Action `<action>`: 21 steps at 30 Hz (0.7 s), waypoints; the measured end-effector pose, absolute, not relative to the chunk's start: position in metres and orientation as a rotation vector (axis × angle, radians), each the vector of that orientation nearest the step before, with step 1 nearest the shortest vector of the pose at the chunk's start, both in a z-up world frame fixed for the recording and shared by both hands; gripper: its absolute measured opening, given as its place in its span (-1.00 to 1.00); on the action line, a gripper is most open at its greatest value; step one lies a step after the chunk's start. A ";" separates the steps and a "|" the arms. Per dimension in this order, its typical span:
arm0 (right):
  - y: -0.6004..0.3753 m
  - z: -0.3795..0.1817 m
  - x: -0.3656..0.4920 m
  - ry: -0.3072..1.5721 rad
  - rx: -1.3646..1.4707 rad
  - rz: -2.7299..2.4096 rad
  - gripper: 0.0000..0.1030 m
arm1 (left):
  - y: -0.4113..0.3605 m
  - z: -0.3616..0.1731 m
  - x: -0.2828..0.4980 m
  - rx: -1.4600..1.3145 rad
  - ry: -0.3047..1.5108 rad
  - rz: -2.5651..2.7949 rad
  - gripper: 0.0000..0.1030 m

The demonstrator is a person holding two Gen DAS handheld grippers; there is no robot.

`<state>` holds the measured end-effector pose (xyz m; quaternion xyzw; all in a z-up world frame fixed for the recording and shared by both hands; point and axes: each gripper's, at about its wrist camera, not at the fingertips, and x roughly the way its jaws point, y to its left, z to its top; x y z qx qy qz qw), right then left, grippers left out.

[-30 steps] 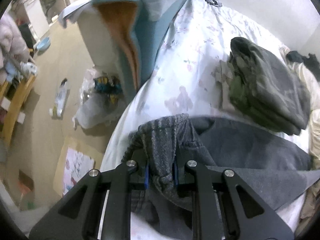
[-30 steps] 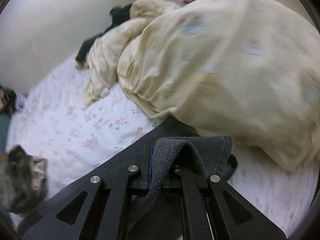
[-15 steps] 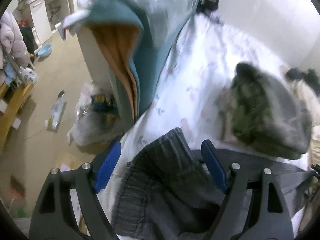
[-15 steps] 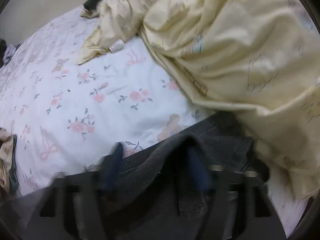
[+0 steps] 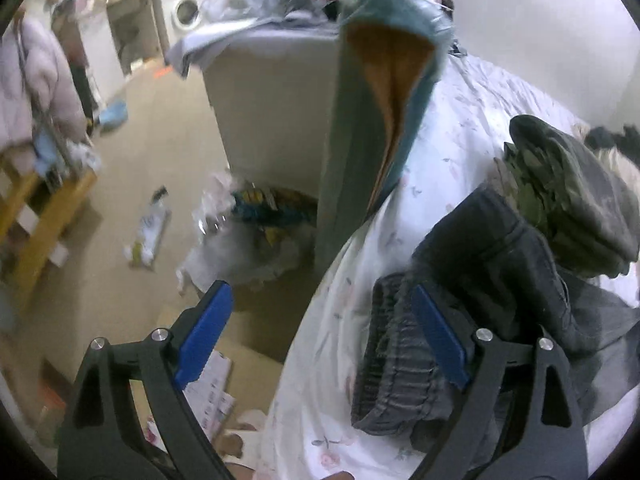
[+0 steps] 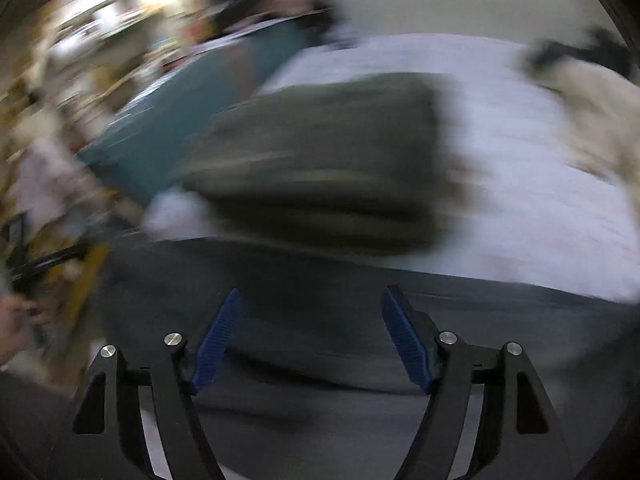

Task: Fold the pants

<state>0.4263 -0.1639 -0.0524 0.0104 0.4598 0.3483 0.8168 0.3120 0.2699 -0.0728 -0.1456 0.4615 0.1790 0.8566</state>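
The left tool [image 5: 322, 332] stood wide and was still opening, gripping nothing; the pants [image 5: 472, 320] lay bunched on the bed [image 5: 340, 320], their ribbed waistband against the outer side of its right finger, not between the pads. The right tool [image 6: 310, 336] was also opening, empty, with the pants [image 6: 320, 320] spread under it. That view was heavily blurred. Beyond the pants sat a folded pile [image 5: 580, 200].

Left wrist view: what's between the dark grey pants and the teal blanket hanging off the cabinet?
Only bare floral bedsheet; the dark grey pants and teal blanket don't touch. Left wrist view shows it.
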 end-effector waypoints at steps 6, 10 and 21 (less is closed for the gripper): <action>0.039 -0.060 0.407 0.977 -0.189 0.930 0.61 | 0.292 -0.086 0.312 -0.318 1.049 0.281 0.76; 0.113 -0.071 0.410 0.949 -0.417 0.897 0.56 | 0.310 -0.088 0.305 -0.340 1.101 0.144 0.76; 0.094 -0.010 0.361 0.943 -0.540 1.126 -0.67 | 0.295 -0.078 0.276 -0.142 0.938 -0.325 0.77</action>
